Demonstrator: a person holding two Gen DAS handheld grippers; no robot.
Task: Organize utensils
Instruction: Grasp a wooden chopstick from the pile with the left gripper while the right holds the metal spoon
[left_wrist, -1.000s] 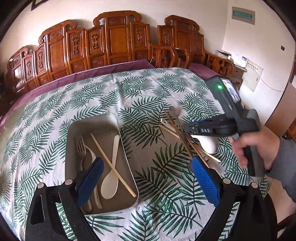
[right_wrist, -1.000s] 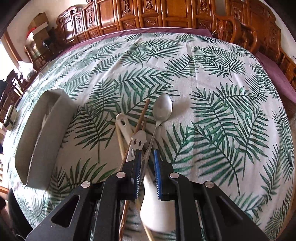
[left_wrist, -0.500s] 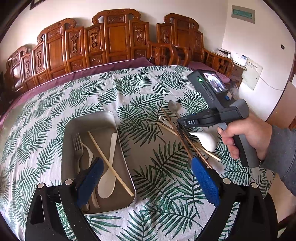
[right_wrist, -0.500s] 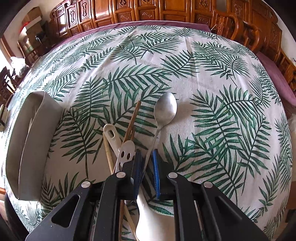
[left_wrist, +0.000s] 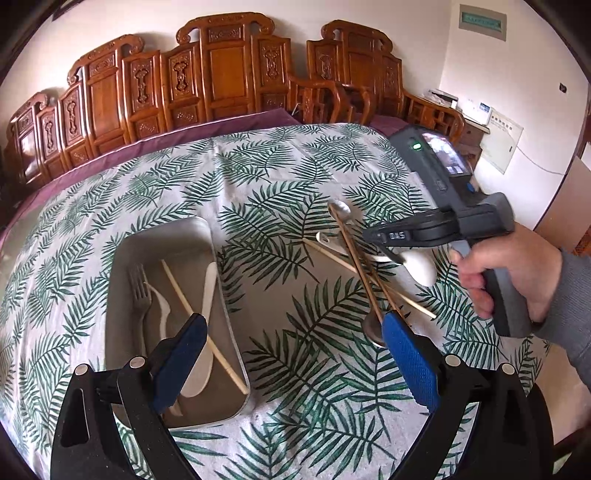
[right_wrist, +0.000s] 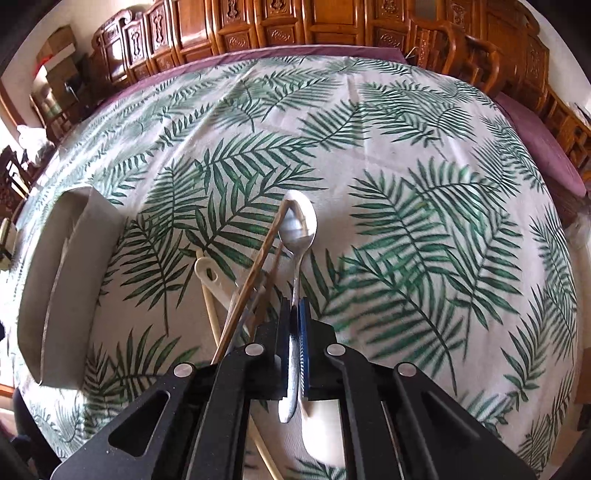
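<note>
A grey metal tray (left_wrist: 122, 266) lies on the leaf-print cloth and holds a fork (left_wrist: 139, 295), a white plastic spoon (left_wrist: 205, 295) and a chopstick (left_wrist: 184, 299). My right gripper (right_wrist: 294, 310) is shut on the handle of a metal spoon (right_wrist: 298, 221), lifted off the cloth; it also shows in the left wrist view (left_wrist: 384, 242). A brown chopstick (right_wrist: 258, 273) leans against the spoon's bowl. Below lie a white ladle (left_wrist: 421, 267), pale chopsticks (left_wrist: 332, 254) and another metal spoon (left_wrist: 371, 328). My left gripper (left_wrist: 291, 354) is open and empty, over the tray's right edge.
The tray shows at the left in the right wrist view (right_wrist: 48, 280). Carved wooden chairs (left_wrist: 221, 74) ring the table's far side. A purple undercloth (left_wrist: 147, 147) shows along the far edge. A cabinet with papers (left_wrist: 476, 122) stands at the right wall.
My right gripper has shut on the metal spoon's handle and raised it; a brown chopstick has tilted up with it. My left gripper has stayed open in place.
</note>
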